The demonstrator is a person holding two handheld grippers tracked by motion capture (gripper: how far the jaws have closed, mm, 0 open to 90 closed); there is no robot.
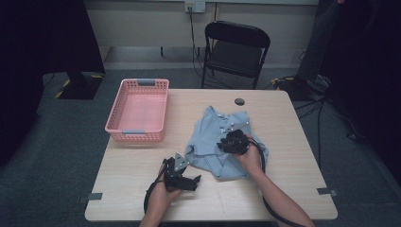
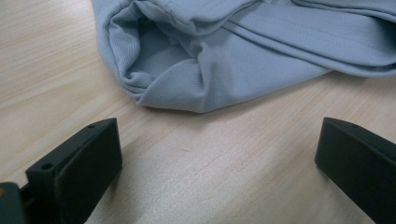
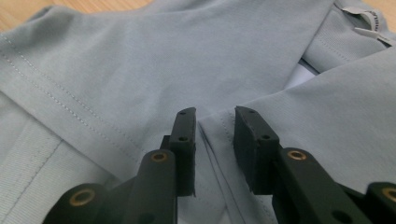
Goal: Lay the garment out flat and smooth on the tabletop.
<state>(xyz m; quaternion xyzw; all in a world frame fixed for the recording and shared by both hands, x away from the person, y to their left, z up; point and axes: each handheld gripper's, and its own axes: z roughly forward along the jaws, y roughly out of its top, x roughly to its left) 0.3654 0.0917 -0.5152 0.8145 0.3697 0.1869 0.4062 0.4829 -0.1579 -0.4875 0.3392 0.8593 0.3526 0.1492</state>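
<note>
A light blue shirt (image 1: 213, 135) lies crumpled and partly folded on the wooden table (image 1: 137, 165), right of centre. My left gripper (image 1: 195, 181) rests low over bare wood just off the shirt's near left edge. It is open wide, and in the left gripper view the rolled edge of the shirt (image 2: 210, 70) lies beyond the left gripper (image 2: 217, 149). My right gripper (image 1: 228, 142) sits on top of the shirt near its middle. In the right gripper view the right gripper (image 3: 215, 126) has its jaws a narrow gap apart over a stitched seam of the shirt (image 3: 187, 56), with the cloth lying flat.
A pink plastic basket (image 1: 138, 136) stands at the table's far left with nothing in it. A small black round disc (image 1: 239, 101) lies near the far edge. A black folding chair (image 1: 236, 47) stands behind the table. Cables trail from both grippers.
</note>
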